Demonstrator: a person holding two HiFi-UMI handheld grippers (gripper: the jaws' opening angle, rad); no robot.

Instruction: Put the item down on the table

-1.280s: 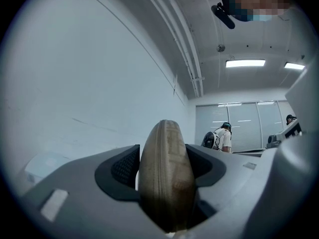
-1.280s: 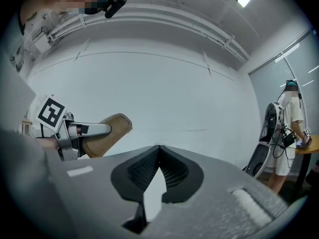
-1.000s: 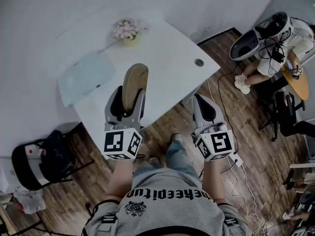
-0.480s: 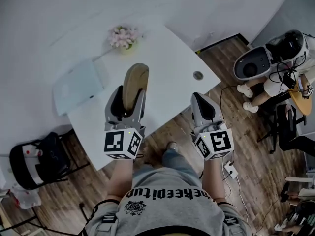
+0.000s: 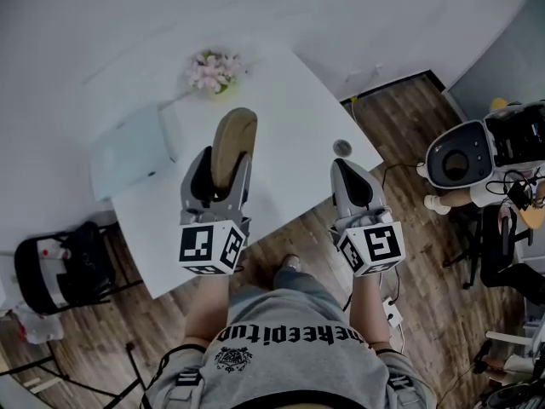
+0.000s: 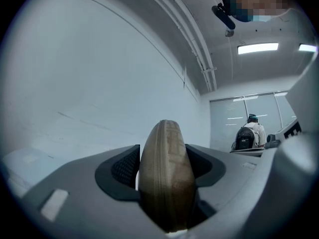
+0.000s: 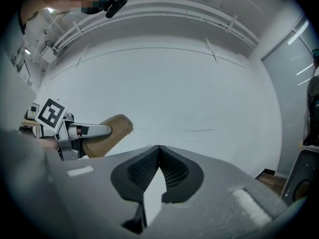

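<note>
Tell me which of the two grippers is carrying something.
The left gripper: its jaws clamp a tan oval item. The right gripper has its jaws together on nothing.

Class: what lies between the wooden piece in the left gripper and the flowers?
Only bare table separates the piece from the flowers; the head view shows it.

Grey sweatshirt [image 5: 289,356], black lettering [image 5: 289,336] at 6 o'clock; blue jeans [image 5: 305,273]. On left gripper [image 5: 223,157], right gripper [image 5: 350,168]: grey shells, black pads [image 7: 143,171], black-white marker cubes [image 5: 211,247].
</note>
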